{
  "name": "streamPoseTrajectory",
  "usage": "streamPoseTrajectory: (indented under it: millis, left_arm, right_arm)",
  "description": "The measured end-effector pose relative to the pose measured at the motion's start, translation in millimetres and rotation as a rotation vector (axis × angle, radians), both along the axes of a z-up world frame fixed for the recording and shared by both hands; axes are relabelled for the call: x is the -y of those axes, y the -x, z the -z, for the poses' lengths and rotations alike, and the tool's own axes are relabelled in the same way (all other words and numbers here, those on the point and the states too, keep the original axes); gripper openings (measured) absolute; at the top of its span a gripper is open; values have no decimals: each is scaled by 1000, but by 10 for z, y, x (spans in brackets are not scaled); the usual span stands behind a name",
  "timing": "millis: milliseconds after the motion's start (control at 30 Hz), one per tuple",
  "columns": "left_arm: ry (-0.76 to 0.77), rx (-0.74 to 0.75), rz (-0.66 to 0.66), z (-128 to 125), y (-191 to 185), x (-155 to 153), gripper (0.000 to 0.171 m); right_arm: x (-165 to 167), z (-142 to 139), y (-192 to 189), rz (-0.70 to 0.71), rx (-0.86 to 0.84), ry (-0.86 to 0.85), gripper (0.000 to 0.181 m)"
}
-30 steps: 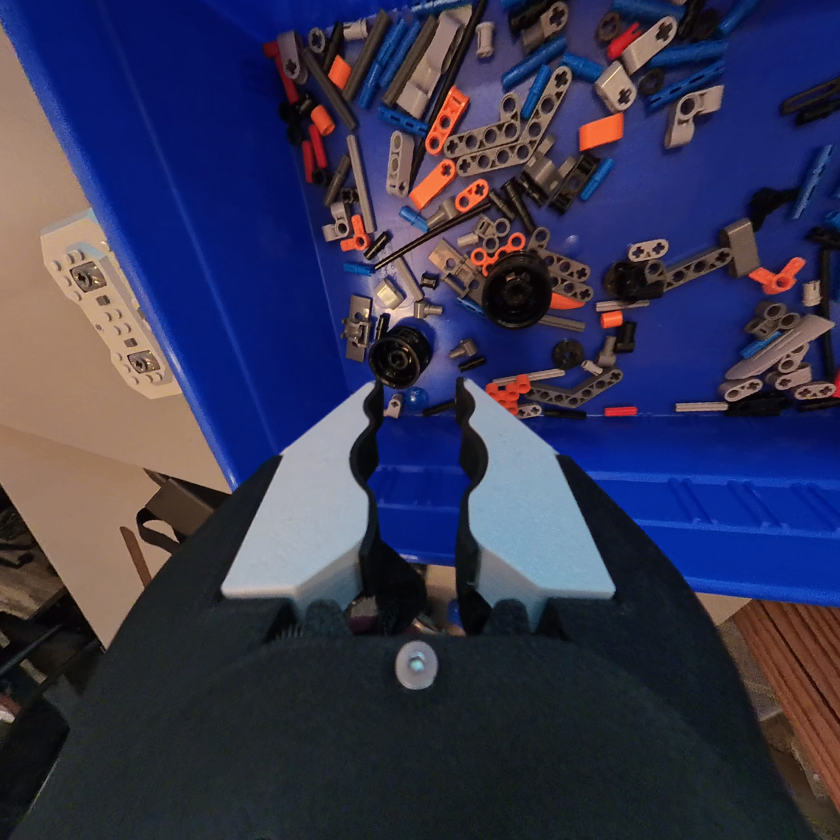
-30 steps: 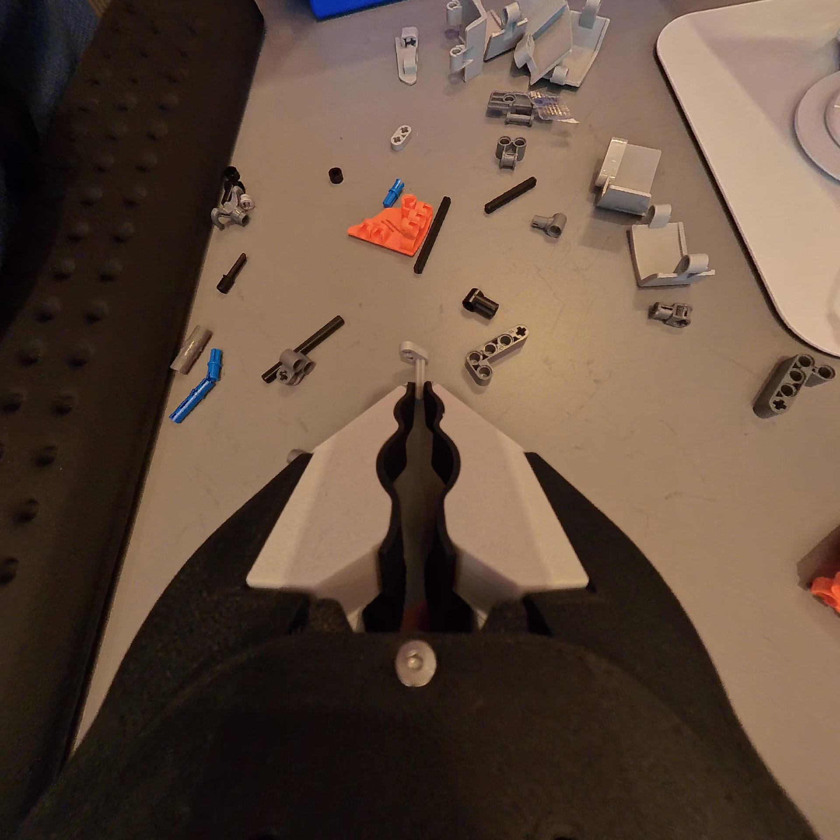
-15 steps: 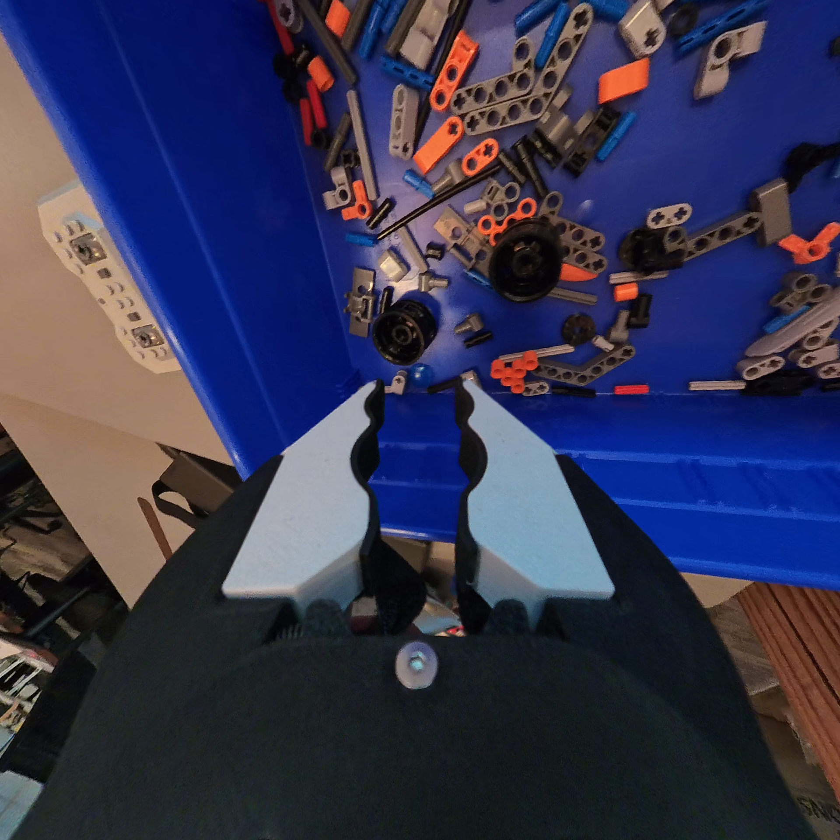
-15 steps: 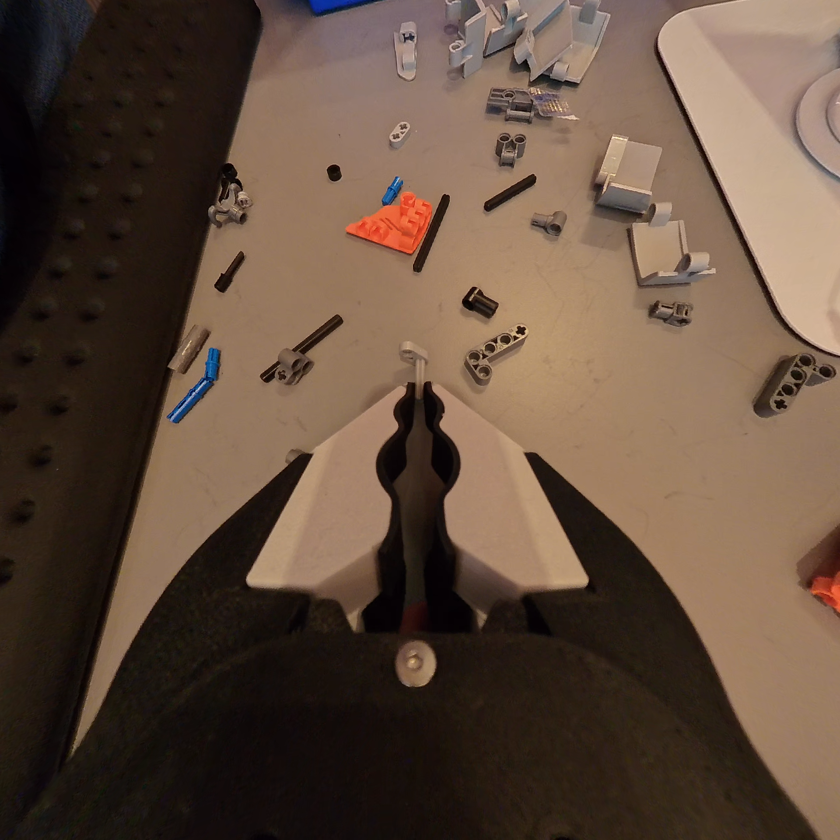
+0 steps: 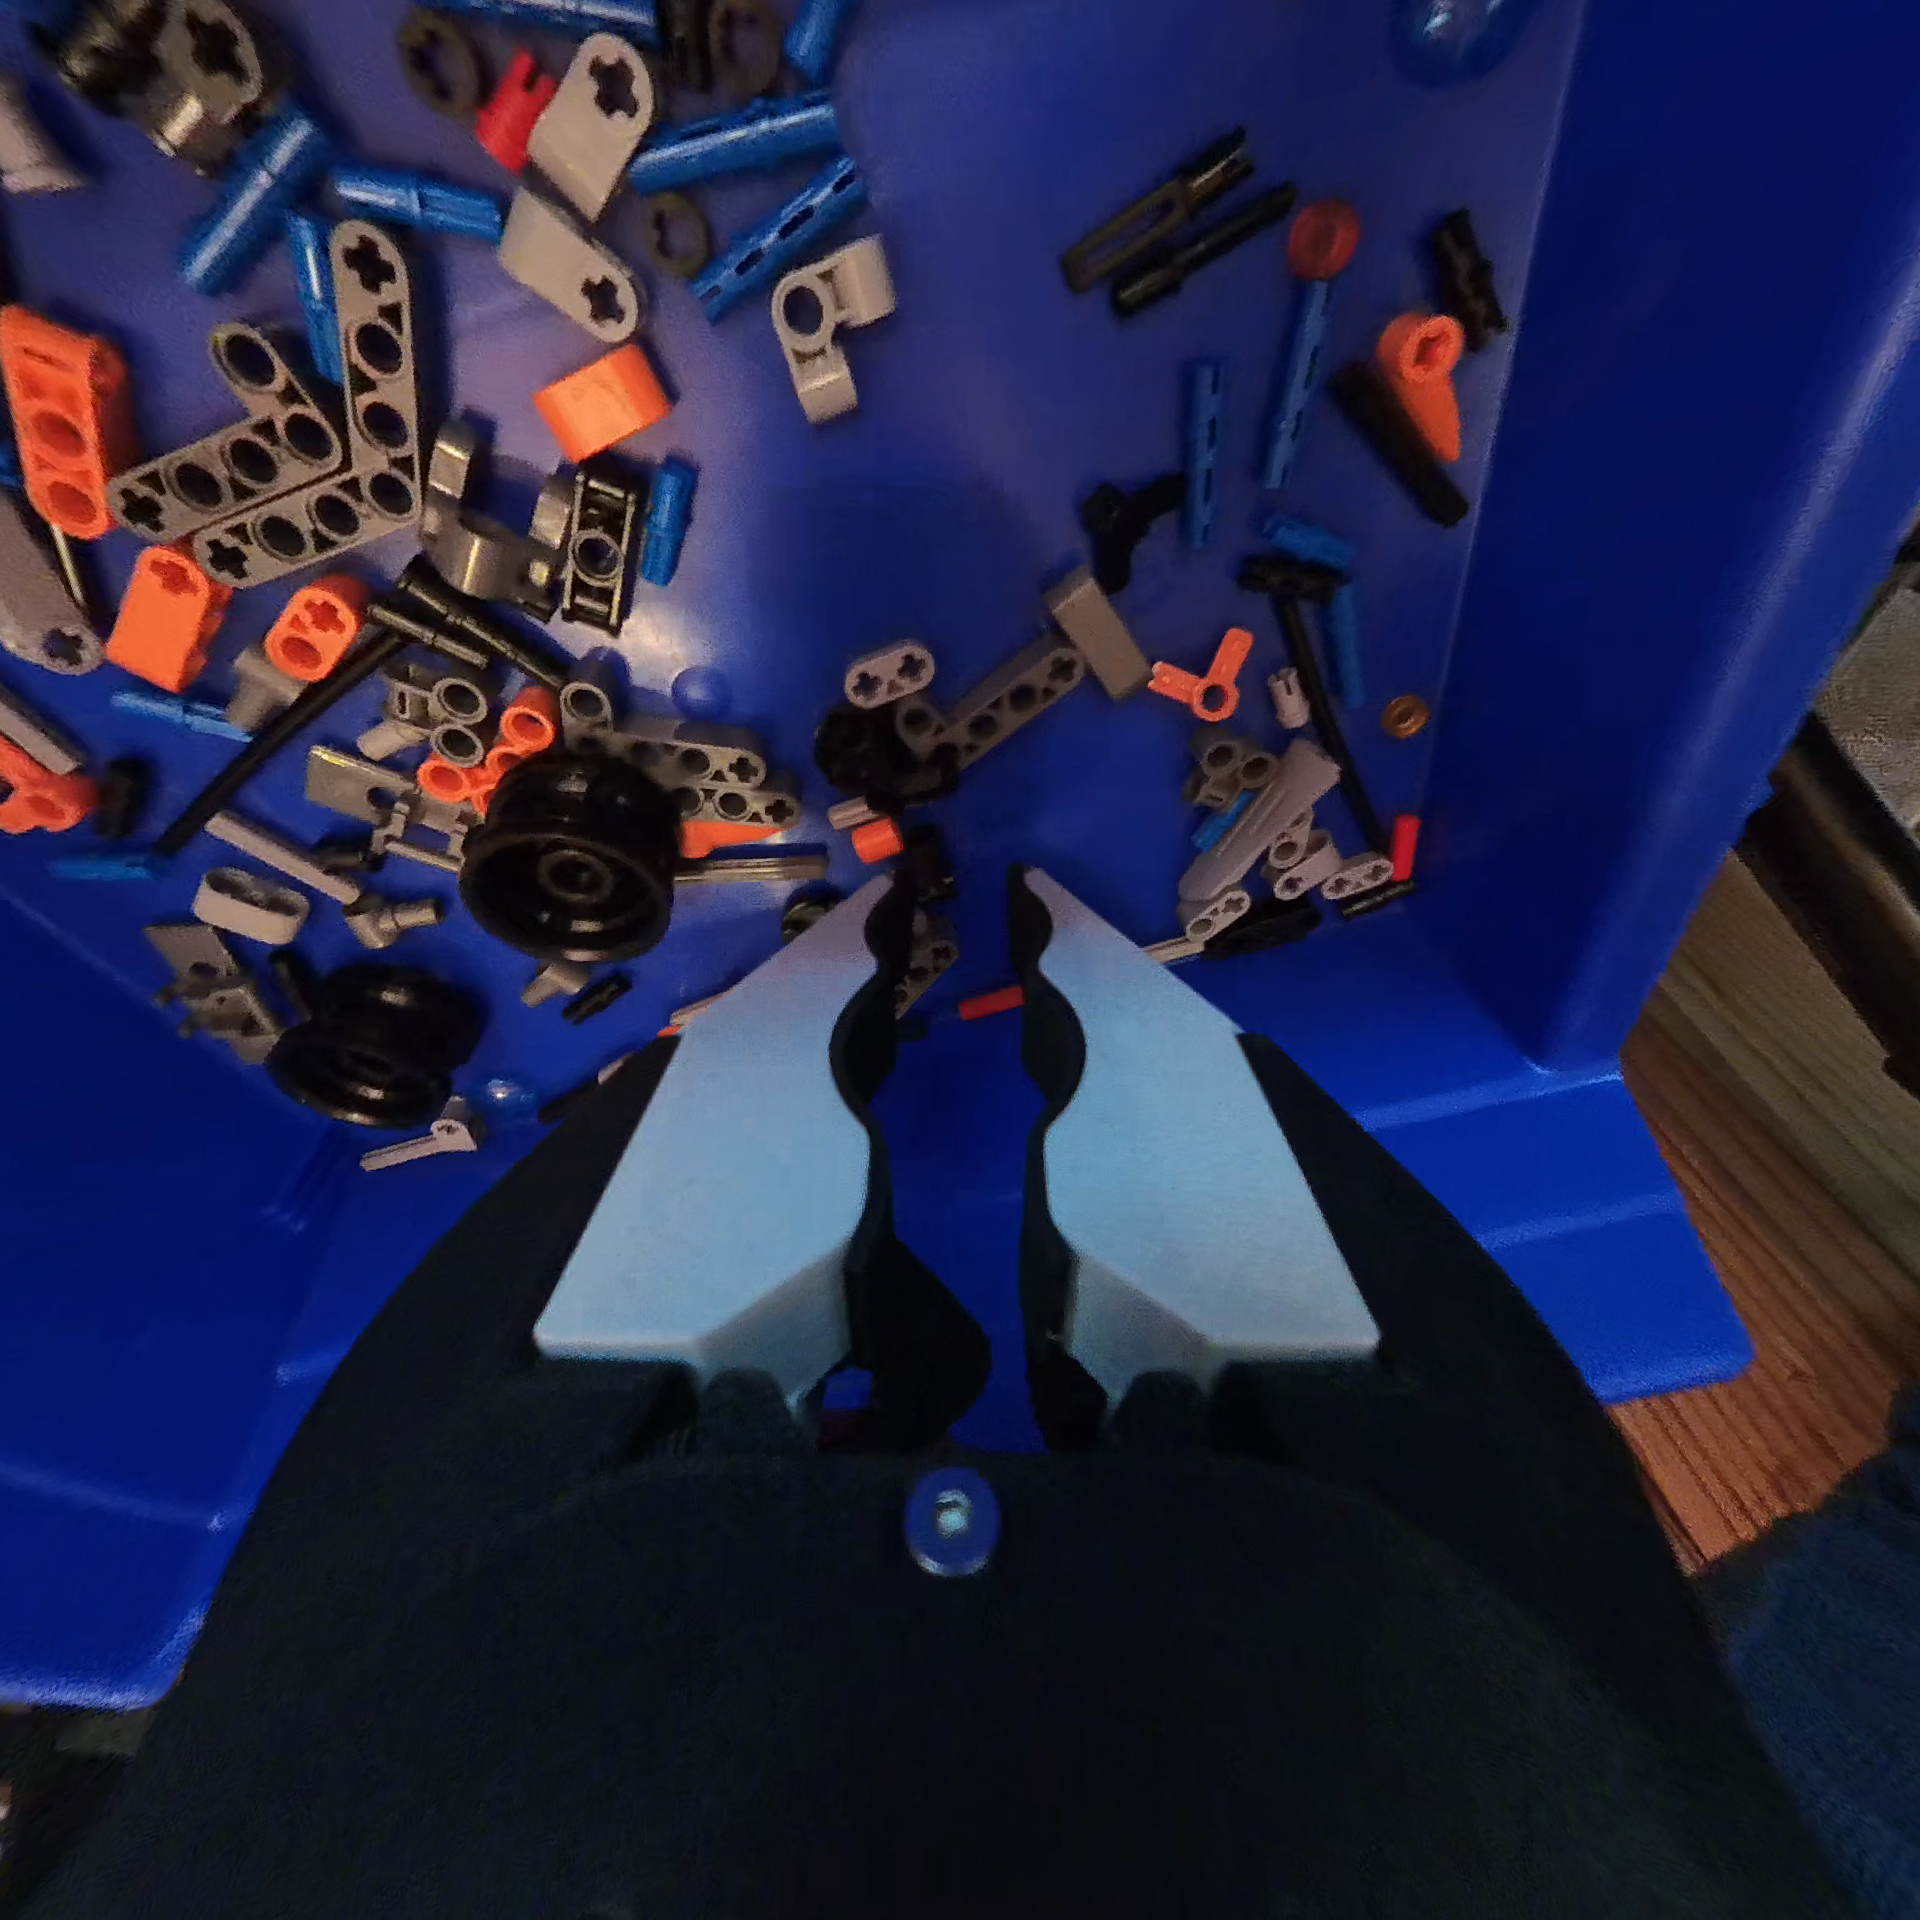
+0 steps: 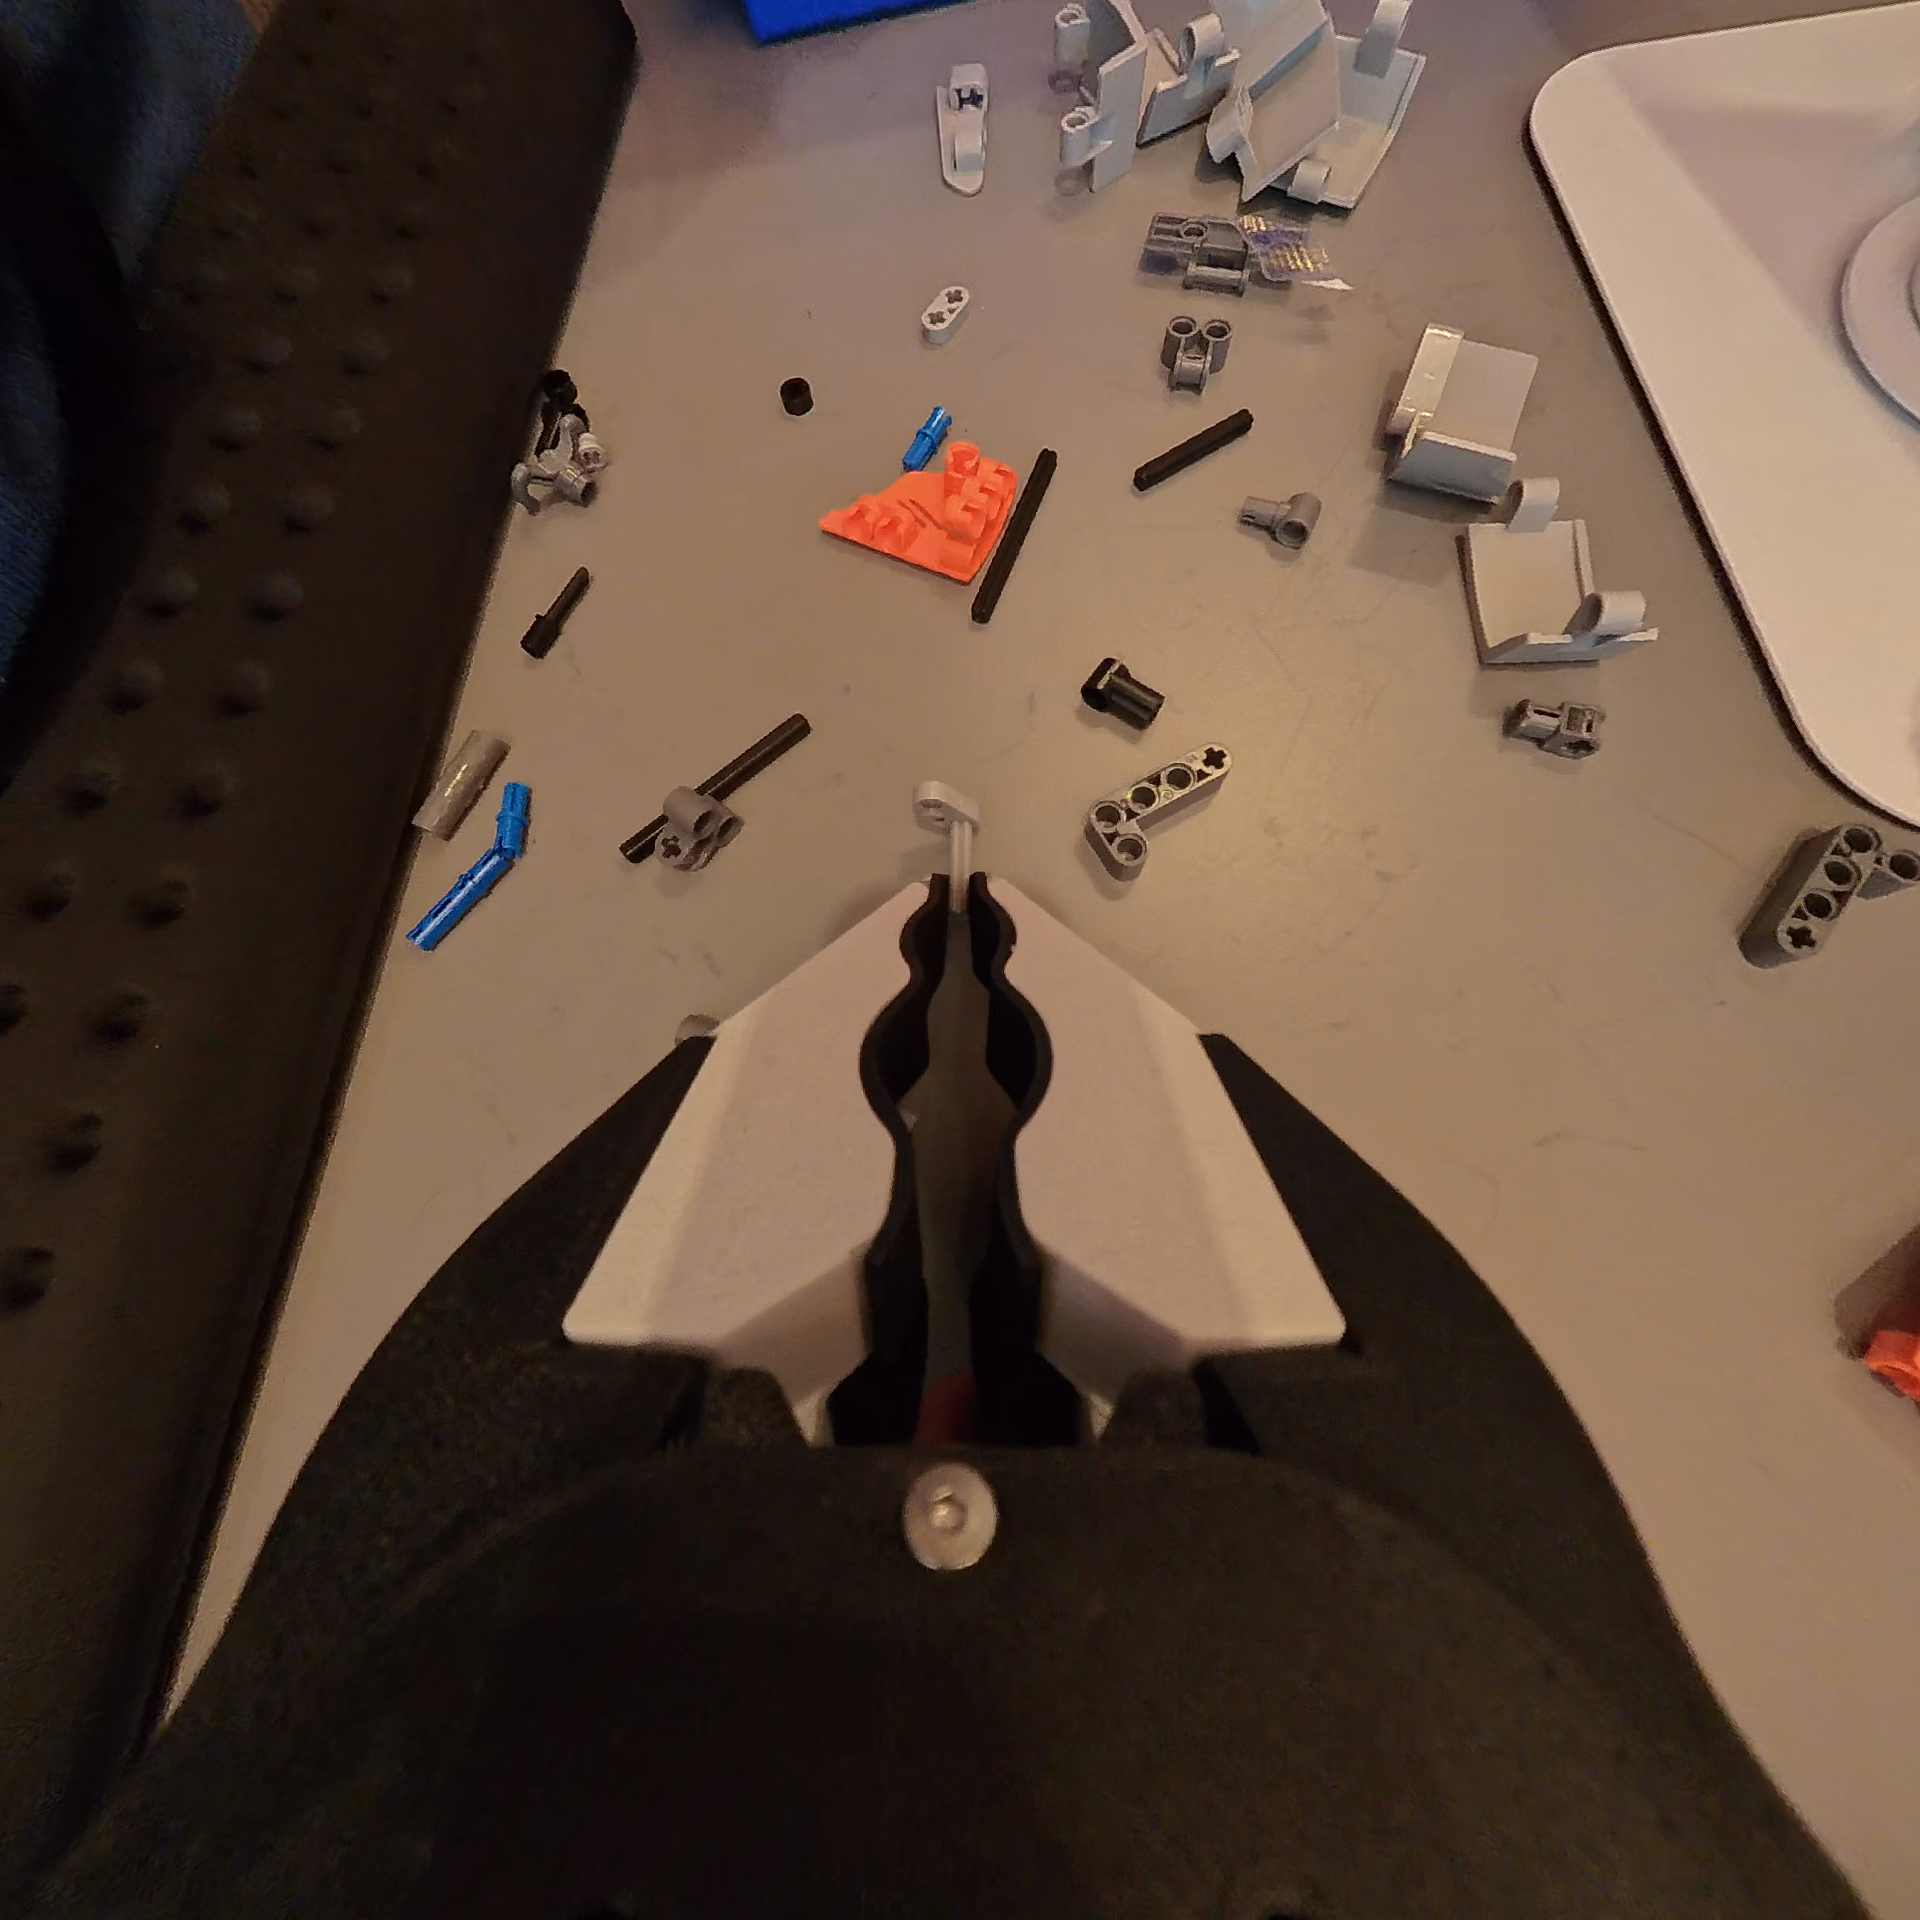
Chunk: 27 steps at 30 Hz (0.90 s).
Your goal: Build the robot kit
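Grey tabletop [image 6: 1351, 1039]: a thin grey plastic pin [image 6: 958, 844] is pinched by the right gripper [image 6: 954, 883] — the left gripper [image 5: 961, 883] is held parted, empty, inside a blue plastic bin [image 5: 1662, 520].

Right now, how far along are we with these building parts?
Already out: loose parts lie on the grey table, such as the orange panel. In hand: the right hand-held gripper is shut on a thin grey pin. Remaining: the left hand-held gripper is open and empty over the blue bin, which holds many pieces.
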<state>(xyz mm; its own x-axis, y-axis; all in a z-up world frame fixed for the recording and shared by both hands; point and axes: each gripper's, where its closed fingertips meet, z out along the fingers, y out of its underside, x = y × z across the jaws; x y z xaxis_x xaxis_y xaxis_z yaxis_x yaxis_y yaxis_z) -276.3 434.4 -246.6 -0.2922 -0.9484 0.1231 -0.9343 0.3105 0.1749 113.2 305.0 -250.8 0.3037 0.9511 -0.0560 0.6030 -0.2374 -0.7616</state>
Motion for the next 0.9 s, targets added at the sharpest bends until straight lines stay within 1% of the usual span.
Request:
streamPoseTrajectory:
  millis: [67,100,233,267,300,333,400,600,700,800,867,900]
  left_arm:
    - [-1,-24,-8,51,36,-9,17]
    - [8,-12,-12,61,14,2,13]
    - [-17,-30,-13,102,25,-32,13]
    - [-25,-32,-15,105,24,-46,11]
    - [-28,-41,-14,99,42,-51,14]
    - [-26,-34,-6,98,35,-49,13]
    - [-4,-7,-9,106,-6,-15,8]
    - [-4,0,10,80,-7,-27,8]
    - [-15,26,-2,-59,-33,-51,8]
    - [-85,68,-12,-335,-87,-140,7]
    - [-162,147,-1,-562,-223,-211,7]
    - [-159,206,14,-667,-333,-156,7]
  right_arm:
    - [9,0,2,-5,0,-2,1]
    - [14,2,3,-8,2,-3,1]
    - [22,-1,2,-11,1,-5,1]
    - [24,-1,2,-12,1,-5,1]
    - [24,-1,3,-12,1,-6,1]
    - [25,-1,3,-12,2,-6,1]
    - [26,1,3,-13,2,-7,1]
    - [28,3,5,-15,3,-5,1]
    - [26,1,6,-16,1,-1,1]
    - [31,6,11,-20,6,-4,1]
    - [37,18,9,-22,17,-8,1]
    - [41,24,8,-23,23,-12,1]
